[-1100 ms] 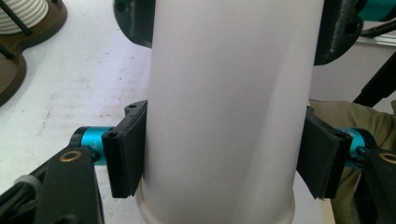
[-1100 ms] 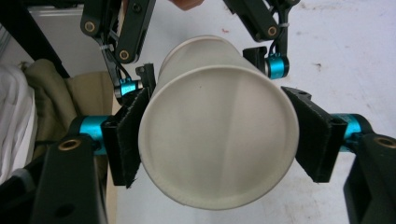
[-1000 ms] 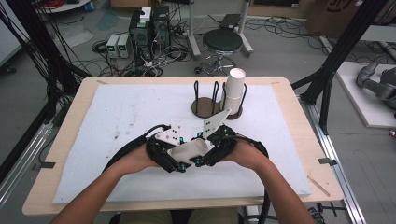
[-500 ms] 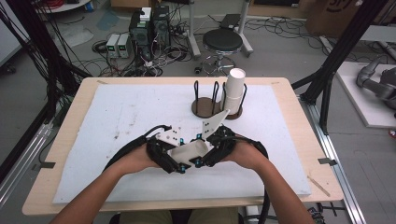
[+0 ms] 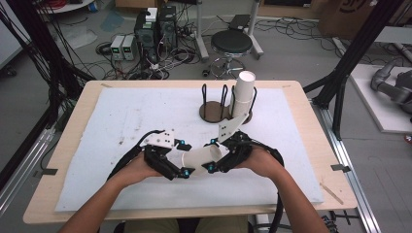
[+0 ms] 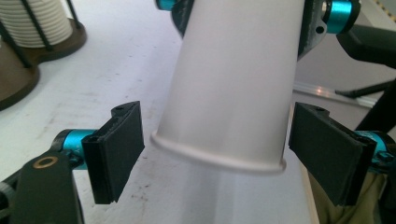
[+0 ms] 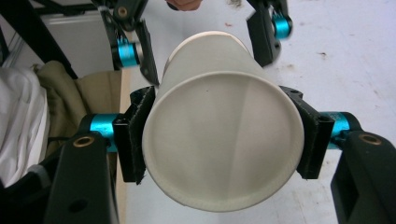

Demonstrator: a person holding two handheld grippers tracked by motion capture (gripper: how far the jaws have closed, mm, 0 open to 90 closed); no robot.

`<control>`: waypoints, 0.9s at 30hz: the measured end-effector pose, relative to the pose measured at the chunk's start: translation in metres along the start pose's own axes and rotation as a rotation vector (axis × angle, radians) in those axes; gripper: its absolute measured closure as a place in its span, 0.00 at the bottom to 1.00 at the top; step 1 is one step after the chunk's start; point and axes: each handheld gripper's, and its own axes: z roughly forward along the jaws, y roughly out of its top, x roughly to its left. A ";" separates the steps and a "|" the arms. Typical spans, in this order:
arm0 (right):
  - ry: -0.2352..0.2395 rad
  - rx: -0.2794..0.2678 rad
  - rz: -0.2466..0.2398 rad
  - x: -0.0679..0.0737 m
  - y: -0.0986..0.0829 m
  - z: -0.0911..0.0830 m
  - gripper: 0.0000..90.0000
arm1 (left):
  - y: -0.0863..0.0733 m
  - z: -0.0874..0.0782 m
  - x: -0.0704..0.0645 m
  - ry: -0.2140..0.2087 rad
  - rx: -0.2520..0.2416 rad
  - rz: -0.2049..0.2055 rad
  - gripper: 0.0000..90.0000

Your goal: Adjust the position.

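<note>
A white paper cup (image 7: 224, 140) is clamped between the right gripper (image 7: 224, 135) fingers (image 7: 135, 140); its rim end lies between the parted, untouching left gripper (image 6: 215, 149) fingers (image 6: 119, 149).

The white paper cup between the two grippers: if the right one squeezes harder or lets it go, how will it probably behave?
The white paper cup looks thin-walled, so a harder squeeze from the right gripper would probably dent it. It seems very light for its size. Being round and tapered, it would likely roll in a curve if dropped onto the table. The left gripper stands open around its rim.
</note>
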 end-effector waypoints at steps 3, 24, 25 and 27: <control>-0.018 -0.039 0.016 -0.001 -0.007 -0.004 0.38 | -0.007 -0.007 0.001 0.025 -0.068 -0.033 0.20; -0.055 -0.396 0.111 0.006 -0.053 -0.002 0.38 | -0.024 -0.015 -0.004 0.012 -0.344 -0.078 0.17; -0.049 -0.405 0.114 0.006 -0.053 -0.001 0.38 | -0.025 -0.014 -0.005 0.006 -0.349 -0.081 0.17; -0.046 -0.413 0.115 0.006 -0.053 -0.001 0.38 | -0.025 -0.014 -0.005 0.001 -0.355 -0.084 0.17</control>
